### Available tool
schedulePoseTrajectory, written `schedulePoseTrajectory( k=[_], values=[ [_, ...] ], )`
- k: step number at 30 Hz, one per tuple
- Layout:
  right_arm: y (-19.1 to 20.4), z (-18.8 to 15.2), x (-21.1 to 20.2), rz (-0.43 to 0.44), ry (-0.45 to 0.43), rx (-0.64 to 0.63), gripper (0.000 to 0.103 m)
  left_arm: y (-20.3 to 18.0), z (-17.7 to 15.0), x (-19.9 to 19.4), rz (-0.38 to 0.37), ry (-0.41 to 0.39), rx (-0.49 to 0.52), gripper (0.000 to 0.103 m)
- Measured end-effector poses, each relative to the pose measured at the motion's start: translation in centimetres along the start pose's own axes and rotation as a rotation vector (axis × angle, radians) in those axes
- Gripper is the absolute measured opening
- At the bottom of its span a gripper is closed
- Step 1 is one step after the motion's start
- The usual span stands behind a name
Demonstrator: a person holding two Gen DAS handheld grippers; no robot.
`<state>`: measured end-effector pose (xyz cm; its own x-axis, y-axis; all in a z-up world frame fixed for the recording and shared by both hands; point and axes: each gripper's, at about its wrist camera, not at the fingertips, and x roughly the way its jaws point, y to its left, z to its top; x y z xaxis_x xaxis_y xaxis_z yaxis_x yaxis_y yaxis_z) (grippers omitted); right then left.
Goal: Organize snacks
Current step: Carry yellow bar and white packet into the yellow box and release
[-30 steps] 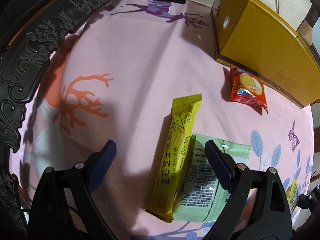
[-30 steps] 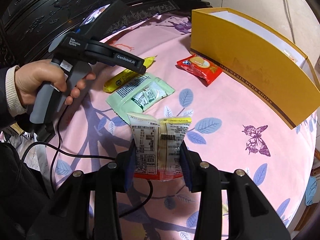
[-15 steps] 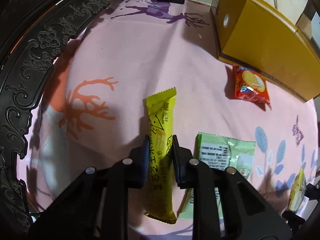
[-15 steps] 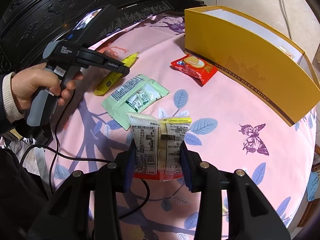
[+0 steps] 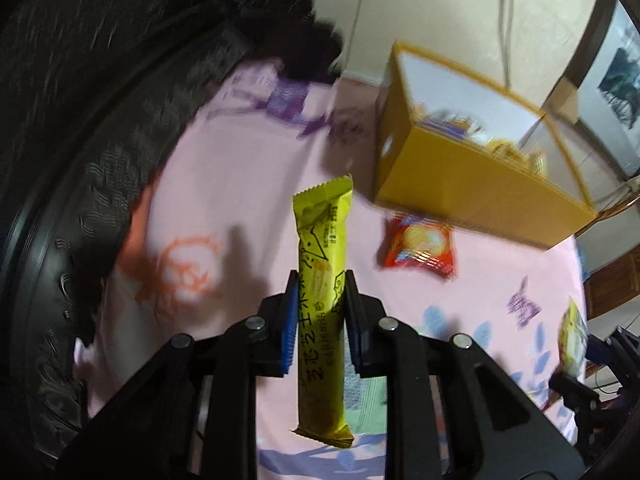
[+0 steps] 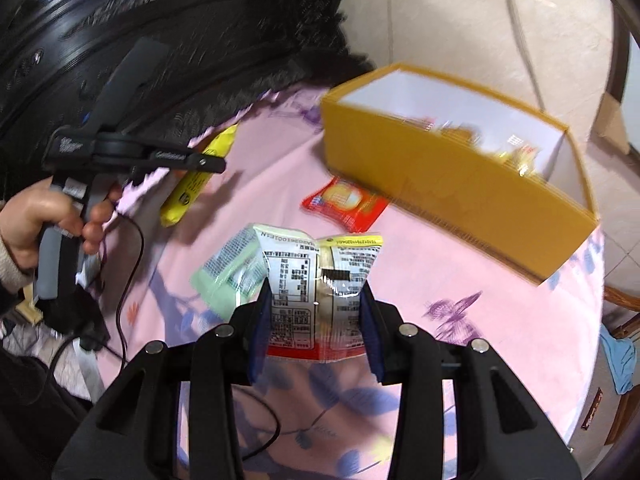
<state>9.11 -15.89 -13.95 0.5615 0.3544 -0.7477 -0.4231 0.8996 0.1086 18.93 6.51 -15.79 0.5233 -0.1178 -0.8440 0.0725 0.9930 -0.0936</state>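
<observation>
Left wrist view: the left claw [image 5: 317, 312] pinches a yellow snack bar [image 5: 323, 280] above the counter [image 5: 224, 184]. The right claw [image 6: 316, 320] squeezes a white snack pack [image 6: 320, 280]. Next, both should go into the yellow box [image 6: 452, 176] at the far edge.

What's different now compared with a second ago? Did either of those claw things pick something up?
Yes. The left gripper closed on the long yellow snack bar and lifted it off the pink cloth. The right gripper also rose, still clamping its white-and-yellow packet. The green packet, red packet and yellow box stayed put.
</observation>
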Motion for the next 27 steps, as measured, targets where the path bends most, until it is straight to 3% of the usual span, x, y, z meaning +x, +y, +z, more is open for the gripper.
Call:
schedulePoseTrajectory(
  k=[7,17,27],
  values=[
    [-4.5,4.2,-2.6,-0.109,-0.138,0.082,0.04,-4.8,5.2,-3.6,-0.086,-0.122,0.079,0.021],
    [-10.4,10.2,-5.0,-0.259,-0.312,0.215,0.04,-12.8,11.5,-4.2,-0.163,-0.211,0.167,0.021],
    [-14.5,12.7,-4.5,-0.332,-0.36,0.282,0.04,-18.2,15.1,-1.2,-0.164,-0.203,0.225,0.021]
  ],
)
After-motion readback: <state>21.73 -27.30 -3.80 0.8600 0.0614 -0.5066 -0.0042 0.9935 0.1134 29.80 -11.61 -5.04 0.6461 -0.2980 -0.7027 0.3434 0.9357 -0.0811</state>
